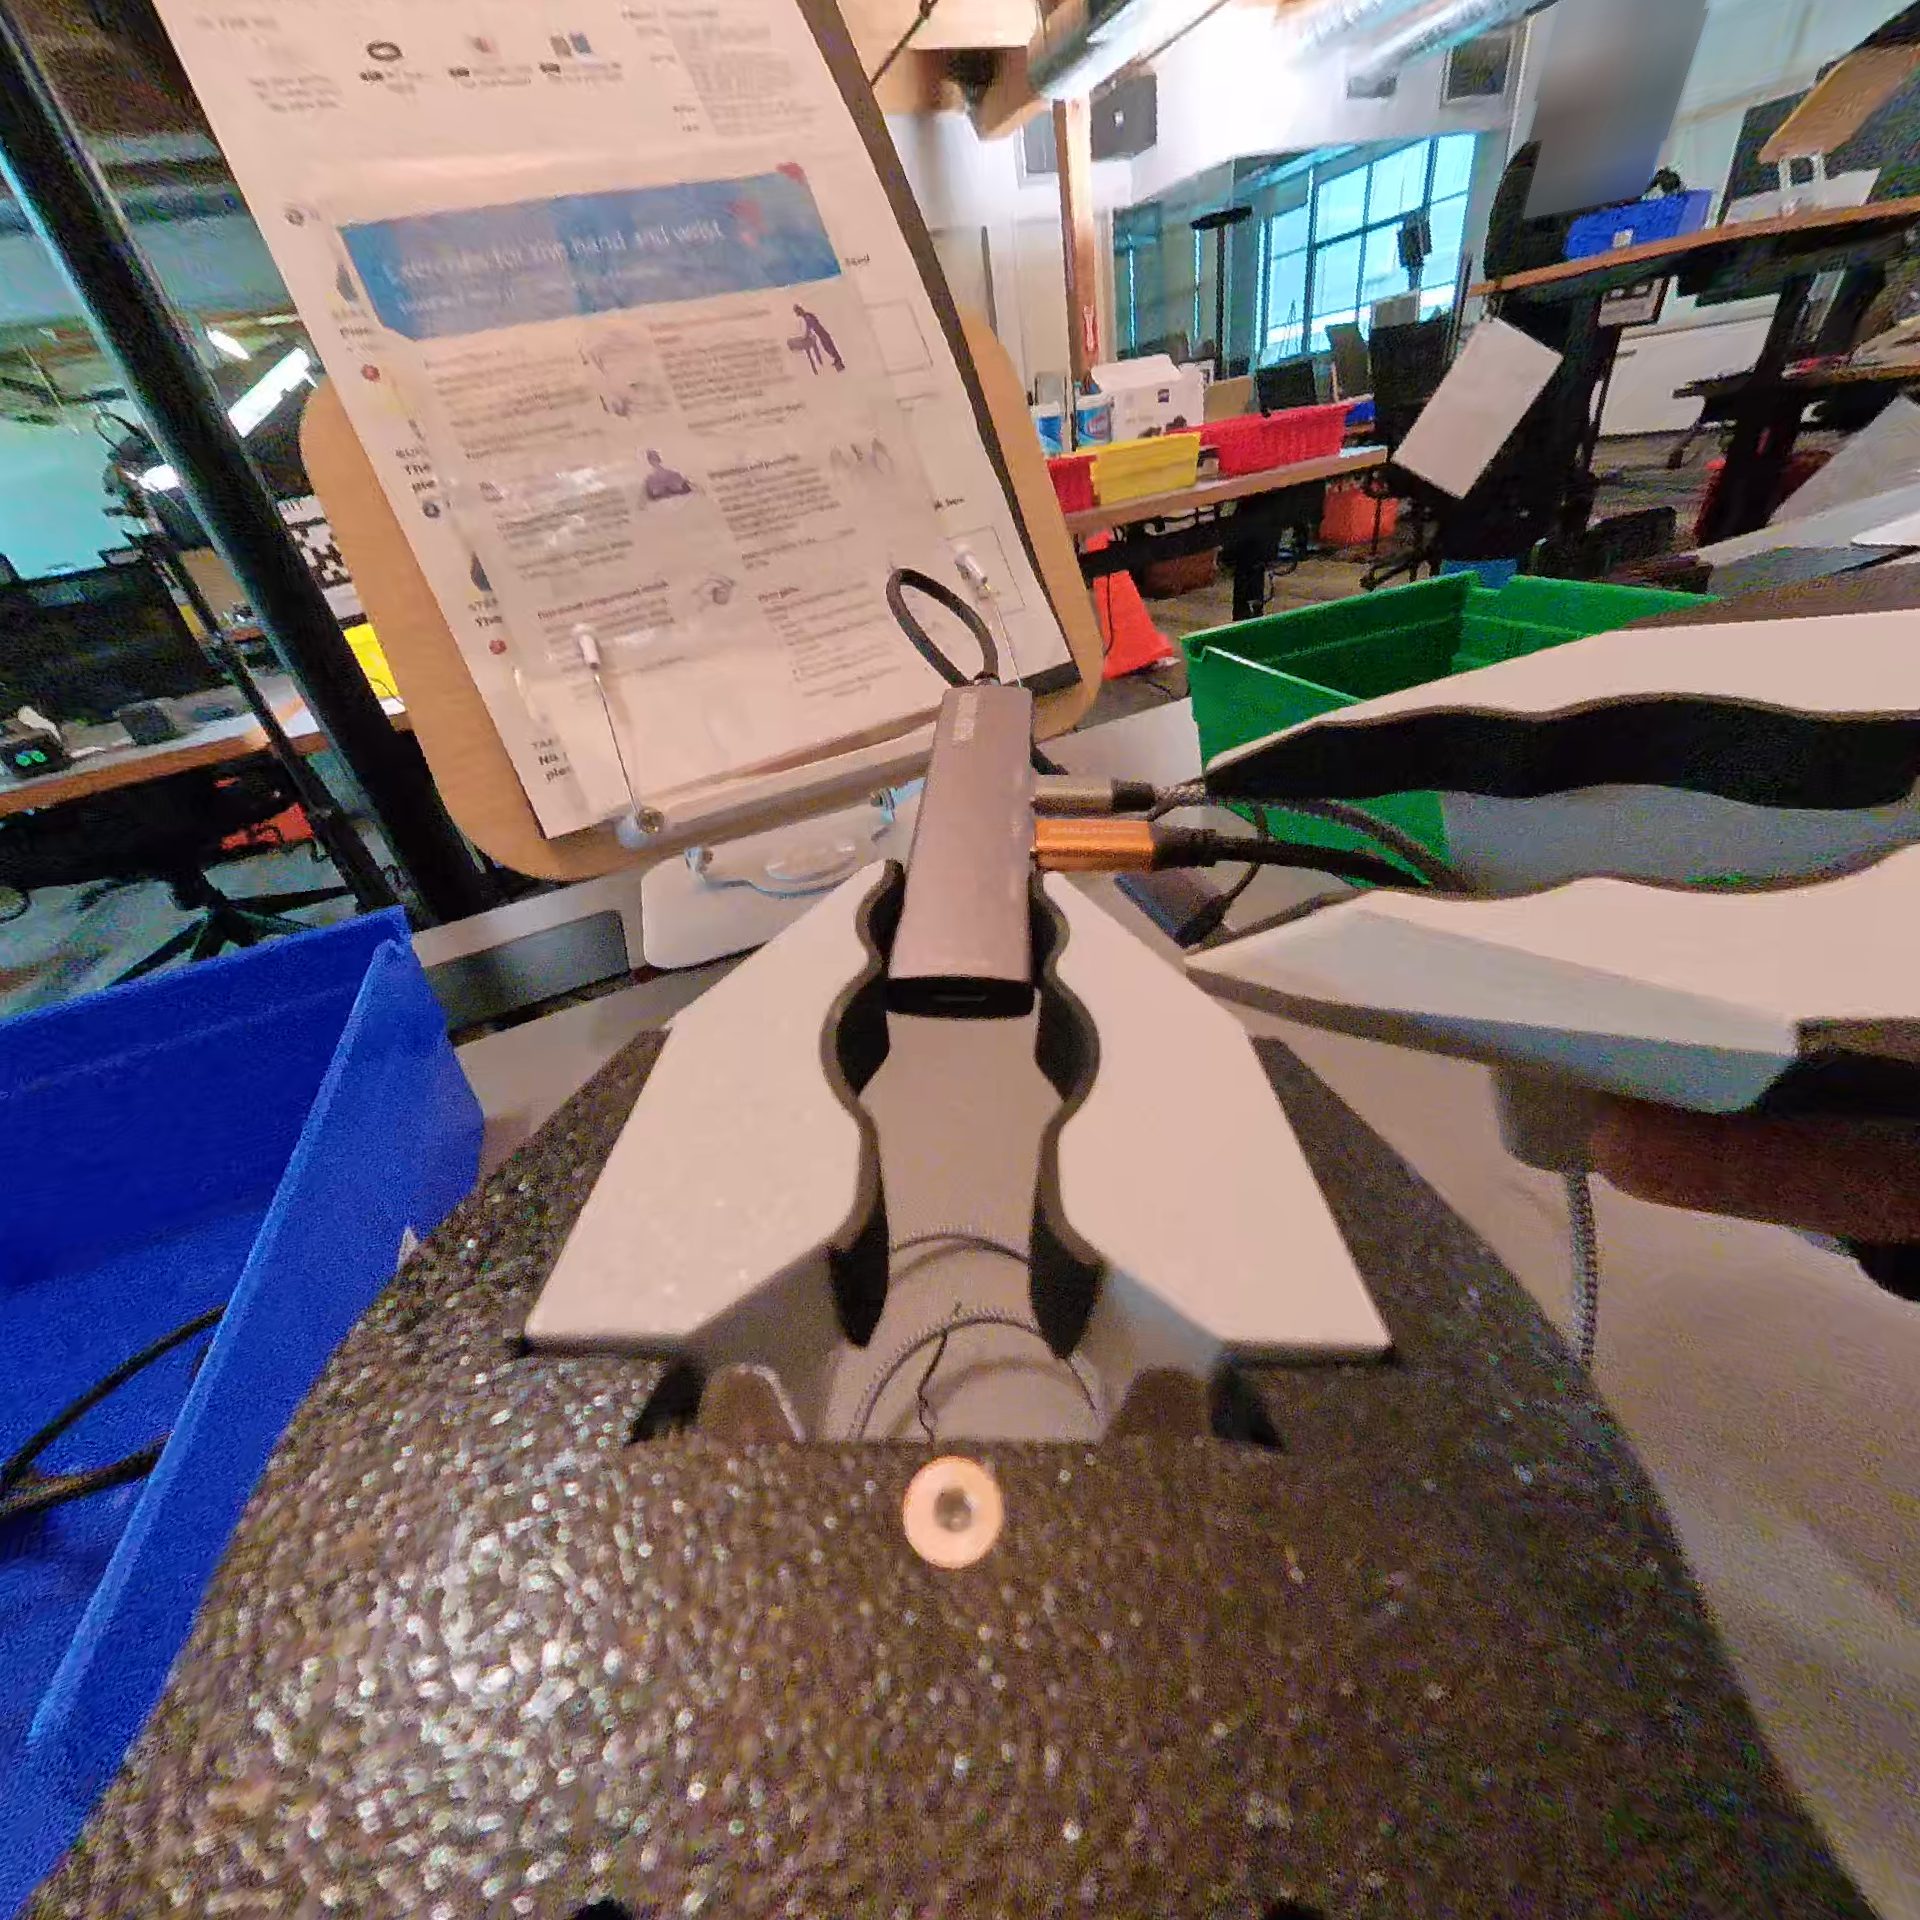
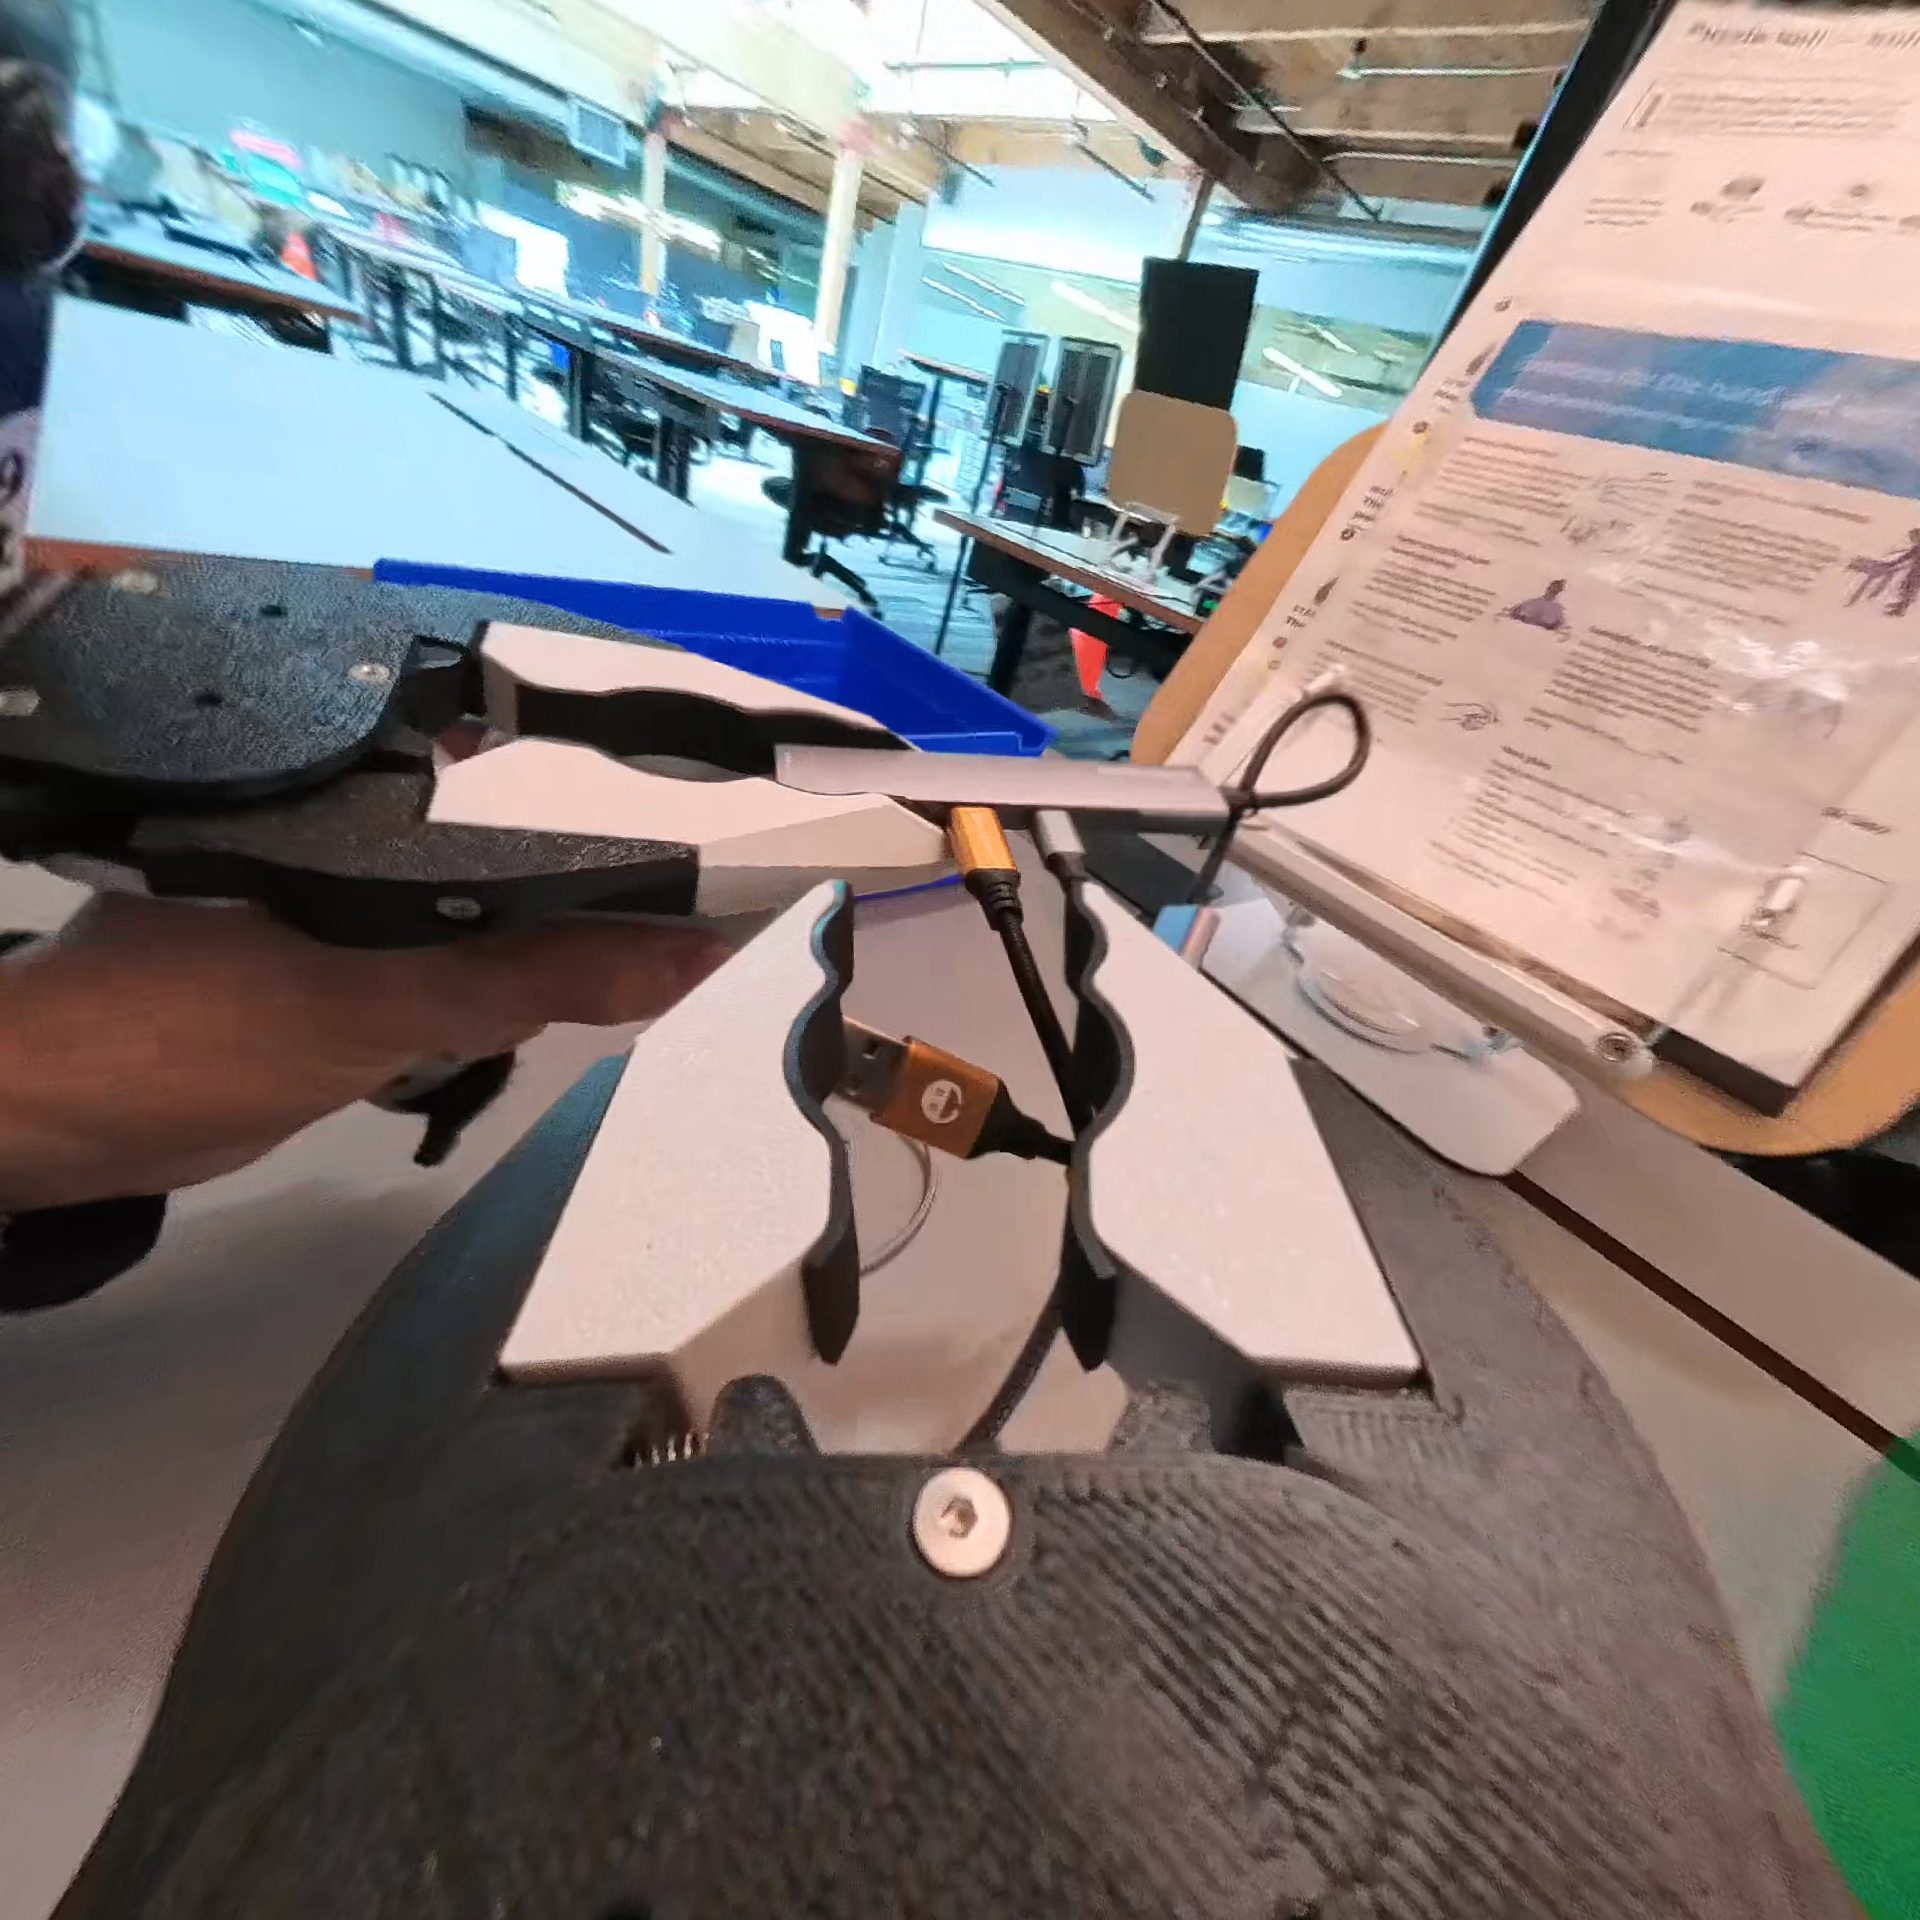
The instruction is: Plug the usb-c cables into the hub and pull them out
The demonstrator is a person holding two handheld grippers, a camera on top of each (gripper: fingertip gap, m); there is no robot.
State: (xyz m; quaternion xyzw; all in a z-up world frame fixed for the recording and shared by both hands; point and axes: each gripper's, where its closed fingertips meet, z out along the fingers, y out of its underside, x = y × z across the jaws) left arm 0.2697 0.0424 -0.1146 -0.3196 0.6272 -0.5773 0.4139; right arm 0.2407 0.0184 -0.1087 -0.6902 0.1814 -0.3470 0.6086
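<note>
My left gripper point(image 1: 961, 878) is shut on the near end of a slim grey usb hub point(image 1: 971, 790), which it holds off the table pointing forward. An orange-sleeved cable plug point(image 1: 1096, 844) and a silver cable plug point(image 1: 1081, 795) sit in the hub's right side. My right gripper point(image 1: 1200, 857) comes in from the right, open, with its fingers above and below both cables. In the right wrist view the right gripper point(image 2: 956, 899) is open just below the hub point(image 2: 997, 779). The orange plug point(image 2: 982, 842) hangs between its tips, and the cable's other orange end point(image 2: 925, 1091) lies between the fingers.
A blue bin point(image 1: 208, 1143) stands close on the left and a green bin point(image 1: 1351, 665) at the back right. A document stand with printed sheets point(image 1: 623, 468) rises right behind the hub. A black pole point(image 1: 208, 468) stands at the left. A person's hand point(image 2: 312, 1039) holds the left gripper. The tips of one gripper are about 4 cm away from the tips of the other.
</note>
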